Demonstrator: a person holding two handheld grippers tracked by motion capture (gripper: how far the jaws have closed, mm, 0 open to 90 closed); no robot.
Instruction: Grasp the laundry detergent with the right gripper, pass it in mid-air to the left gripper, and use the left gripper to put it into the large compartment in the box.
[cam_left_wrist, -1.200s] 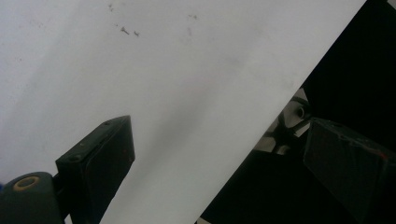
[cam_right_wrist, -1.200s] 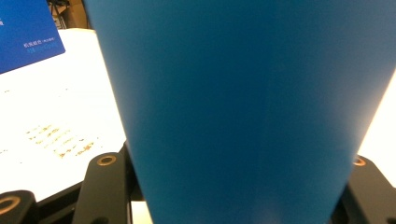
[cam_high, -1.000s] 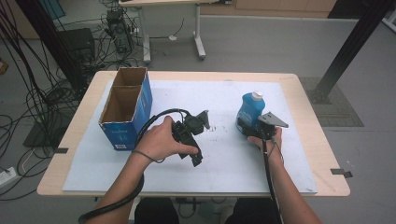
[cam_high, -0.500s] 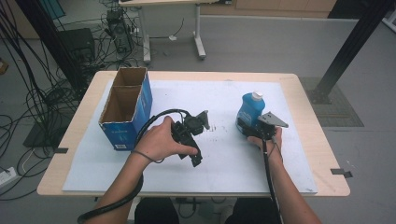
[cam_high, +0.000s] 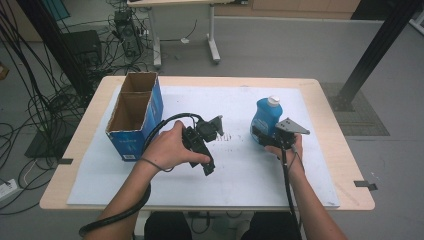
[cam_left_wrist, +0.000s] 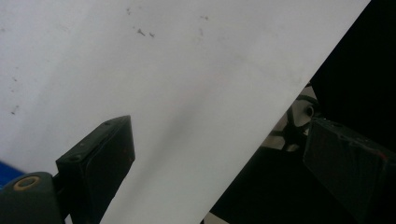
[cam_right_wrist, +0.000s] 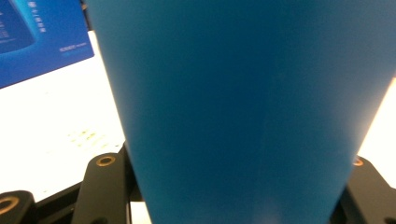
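Overhead, from the high view: right gripper, held in the person's right hand, clamped on the lower body of a blue bottle with a white cap; the bottle stands upright on the white sheet that covers the table, directly ahead of that claw and touching it. Left gripper, held in the left hand, lies low over the sheet to the left of the right claw and well apart from the bottle, its jaws pointing roughly toward the bottle with nothing between them. Cardboard box, open-topped with blue sides, stands on the far side of the left hand from the claws, near the table's left edge. Next, left gripper view: both black jaws of the left gripper spread wide apart, bare white sheet beyond and between them, the sheet's edge running diagonally past the jaw on the right, darkness beyond it. Last, right gripper view: blue bottle sits squarely between the jaws of the right gripper, pinched from both sides; a corner of the blue box shows off to the upper left, white sheet beneath it.
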